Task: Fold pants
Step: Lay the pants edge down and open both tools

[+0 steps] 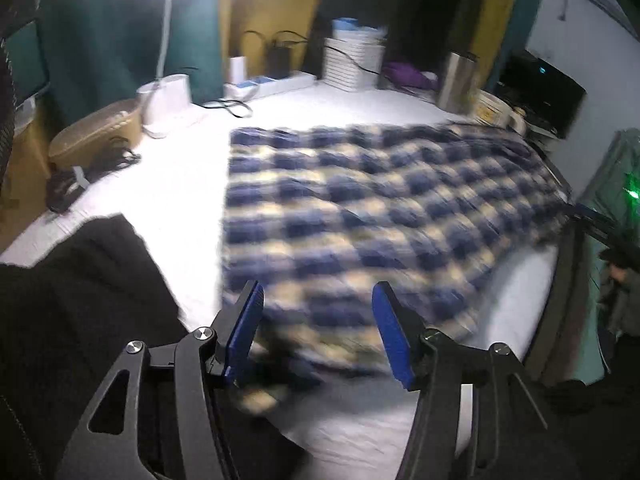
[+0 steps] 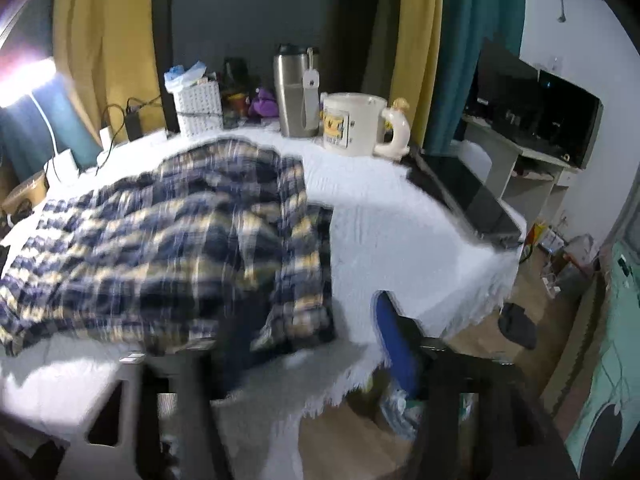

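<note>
Blue and cream plaid pants (image 1: pixel 380 200) lie spread over a white table cover (image 1: pixel 180 184) in the left wrist view. My left gripper (image 1: pixel 318 320) hovers over their near edge, open, with the blue pads (image 1: pixel 248 328) wide apart and nothing pinched. A black sleeve (image 1: pixel 72 320) fills the lower left. In the right wrist view the pants (image 2: pixel 160 240) lie bunched and creased on the cover (image 2: pixel 400 220). My right gripper (image 2: pixel 316 340) is blurred and open. The pants' near right corner sits between its jaws, close to the dark left finger and well apart from the blue right finger (image 2: pixel 396 344).
At the back stand a cream mug (image 2: pixel 354 124), a steel tumbler (image 2: pixel 294 92) and a white basket (image 2: pixel 199 108). A dark flat device (image 2: pixel 468 200) lies along the right edge. A tan case (image 1: pixel 94 132), dark cables (image 1: pixel 88 172) and a white lamp base (image 1: pixel 164 104) crowd the far left.
</note>
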### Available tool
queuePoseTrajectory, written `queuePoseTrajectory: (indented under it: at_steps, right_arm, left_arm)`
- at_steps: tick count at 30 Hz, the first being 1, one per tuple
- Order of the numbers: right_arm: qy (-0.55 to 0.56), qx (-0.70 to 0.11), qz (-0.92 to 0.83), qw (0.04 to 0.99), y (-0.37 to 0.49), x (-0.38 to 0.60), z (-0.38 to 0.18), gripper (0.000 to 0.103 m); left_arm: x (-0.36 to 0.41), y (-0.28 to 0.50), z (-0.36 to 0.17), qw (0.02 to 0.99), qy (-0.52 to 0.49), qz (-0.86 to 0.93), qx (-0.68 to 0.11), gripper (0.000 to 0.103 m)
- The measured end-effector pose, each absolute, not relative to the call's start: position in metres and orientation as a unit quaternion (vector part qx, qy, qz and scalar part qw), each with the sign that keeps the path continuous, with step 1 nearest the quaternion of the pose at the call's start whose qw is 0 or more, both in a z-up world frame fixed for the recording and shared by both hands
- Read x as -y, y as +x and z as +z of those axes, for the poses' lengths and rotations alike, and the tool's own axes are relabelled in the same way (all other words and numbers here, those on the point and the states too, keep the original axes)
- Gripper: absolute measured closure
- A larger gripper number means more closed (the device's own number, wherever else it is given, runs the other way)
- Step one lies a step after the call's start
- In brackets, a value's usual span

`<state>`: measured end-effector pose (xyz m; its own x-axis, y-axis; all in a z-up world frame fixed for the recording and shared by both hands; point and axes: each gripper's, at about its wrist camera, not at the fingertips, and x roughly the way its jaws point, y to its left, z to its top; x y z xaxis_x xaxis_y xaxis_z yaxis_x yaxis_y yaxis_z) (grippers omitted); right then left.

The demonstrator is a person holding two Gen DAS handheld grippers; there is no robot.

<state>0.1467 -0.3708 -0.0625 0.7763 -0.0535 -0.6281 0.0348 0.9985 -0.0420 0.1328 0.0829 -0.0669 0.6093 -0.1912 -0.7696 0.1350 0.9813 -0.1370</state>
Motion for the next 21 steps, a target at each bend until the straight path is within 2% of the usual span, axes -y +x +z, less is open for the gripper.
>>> queuePoseTrajectory:
  at_steps: [9,21]
  right_arm:
    - [0.003,-0.337,-0.021,0.941,0.191,0.375,-0.044,0.031]
    - [0.052,-0.366,0.007,0.929,0.266,0.377,-0.046,0.031]
  left_arm:
    - [-0.11,0.212,-0.055,0.904,-0.019,-0.071,-0.422,0.047]
    - [-0.119,0.324,-0.094,0.876,-0.028,-0.095,-0.471,0.047]
